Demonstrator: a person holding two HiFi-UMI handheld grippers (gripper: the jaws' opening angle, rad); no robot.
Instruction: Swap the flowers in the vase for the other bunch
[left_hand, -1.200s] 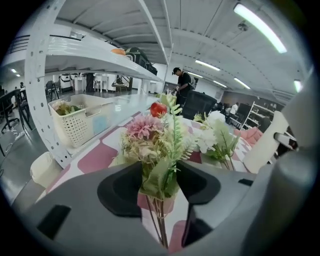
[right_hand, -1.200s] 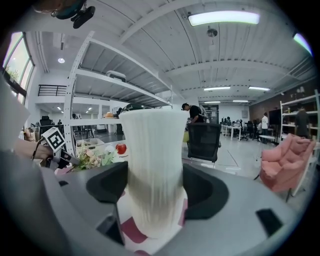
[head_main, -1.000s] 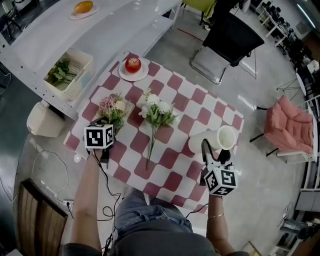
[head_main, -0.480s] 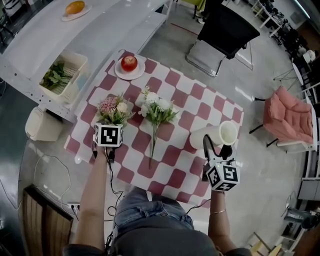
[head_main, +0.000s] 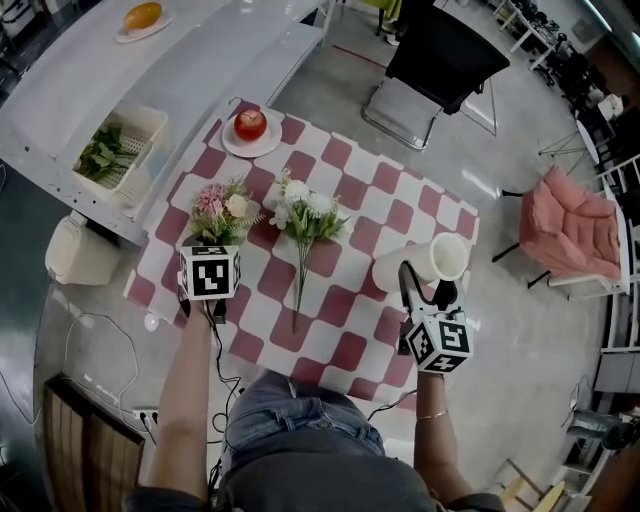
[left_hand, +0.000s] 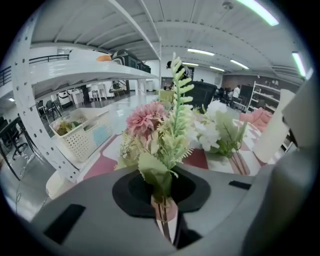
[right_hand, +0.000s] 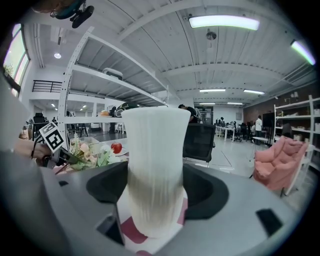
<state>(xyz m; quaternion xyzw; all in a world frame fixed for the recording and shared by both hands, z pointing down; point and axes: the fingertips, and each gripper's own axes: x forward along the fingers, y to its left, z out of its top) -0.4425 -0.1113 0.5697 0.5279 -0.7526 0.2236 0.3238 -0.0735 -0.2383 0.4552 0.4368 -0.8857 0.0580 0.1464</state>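
Stands at a desk (head_main: 385, 195) covered with a red-and-white checked cloth, a gripper in each hand. Grips the thin stems of the pink bunch (head_main: 222, 208) with the left gripper (left_hand: 164, 222) near the desk's left edge. Has just been closing those jaws, now pinched tight on the stems. Points the blooms away from the body, with one pink flower and a tall green sprig rising above the jaws in the left gripper view. Cannot tell whether this bunch touches the cloth.

Clasps the white ribbed vase (head_main: 425, 264) with the right gripper (head_main: 424, 296), jaws wide apart and pressed against its narrow waist from both sides. Holds it upright on the cloth near the desk's right edge.

Between the two grippers, apart from both: the white bunch (head_main: 303, 215), flat on the cloth, blooms toward the far side, stem toward the body.

At the far left corner of the desk: a red apple (head_main: 250, 124) on a white plate (head_main: 232, 143). Beyond that, on a white shelf (head_main: 190, 60): a pale basket (head_main: 138, 128) of greens. Past the desk: a black chair (head_main: 440, 60). Off to the right: a pink chair (head_main: 565, 235).
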